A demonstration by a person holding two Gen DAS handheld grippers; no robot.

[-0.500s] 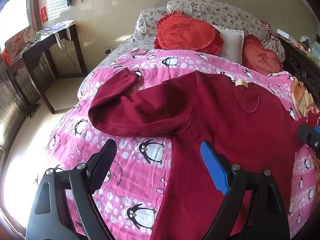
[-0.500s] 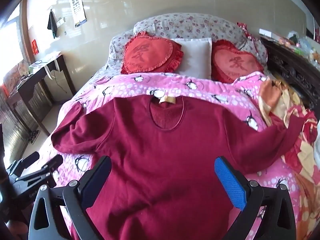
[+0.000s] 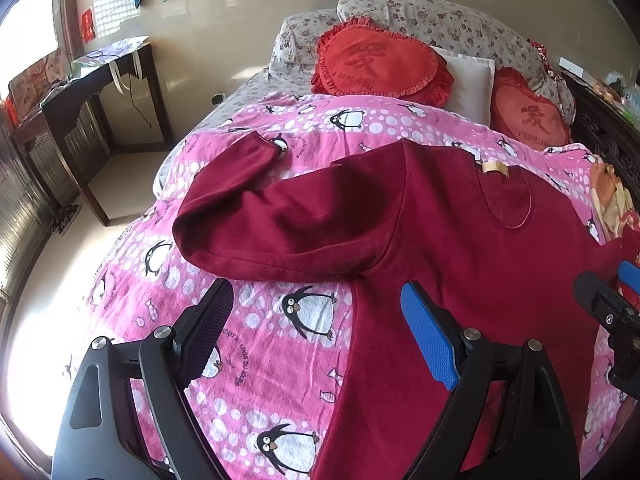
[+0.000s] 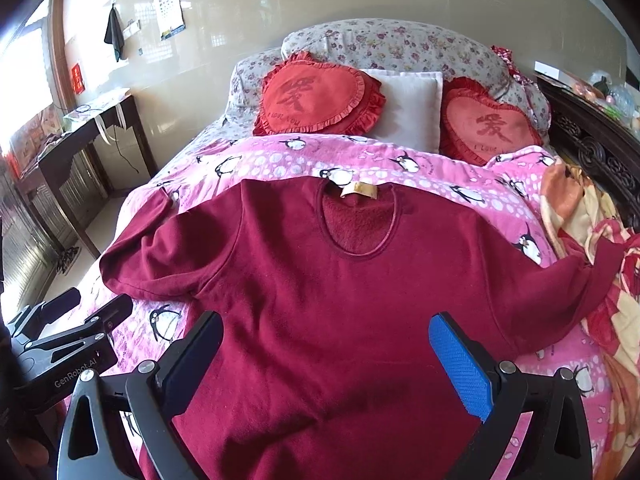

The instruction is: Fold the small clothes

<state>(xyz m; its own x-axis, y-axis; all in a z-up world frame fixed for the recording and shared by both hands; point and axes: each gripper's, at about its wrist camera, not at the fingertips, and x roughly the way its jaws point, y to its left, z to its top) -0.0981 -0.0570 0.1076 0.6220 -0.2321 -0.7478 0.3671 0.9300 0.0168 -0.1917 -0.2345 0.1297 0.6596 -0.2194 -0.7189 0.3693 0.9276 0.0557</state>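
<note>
A dark red long-sleeved fleece top [image 4: 340, 312] lies spread face-up across the middle of the right wrist view, on a pink penguin-print blanket [image 4: 288, 160] that covers the bed. Its round neckline, with a tan label [image 4: 359, 190] at the back of the collar, points toward the top of the frame. One sleeve runs out to the right edge of the frame onto a crumpled floral quilt [image 4: 588, 216]; the other bends at the left, its cuff turned back up toward the pillows.

The right gripper [image 4: 326, 354] hangs low in the frame above the top's lower body, its black and blue fingers spread wide with nothing between them. The left gripper [image 3: 318, 326] sits at the bottom of its own view, fingers likewise parted and empty, the black one over the blanket and the blue one over the garment's side edge, just below the armpit. I can't tell whether either one touches the cloth.

At the upper middle, two red heart-shaped cushions [image 4: 320, 94] flank a white pillow [image 4: 408, 108] against floral pillows [image 4: 392, 44]. A dark wooden desk [image 4: 100, 136] stands at the left by the window, with an eye chart [image 4: 169, 0] on the wall above.
</note>
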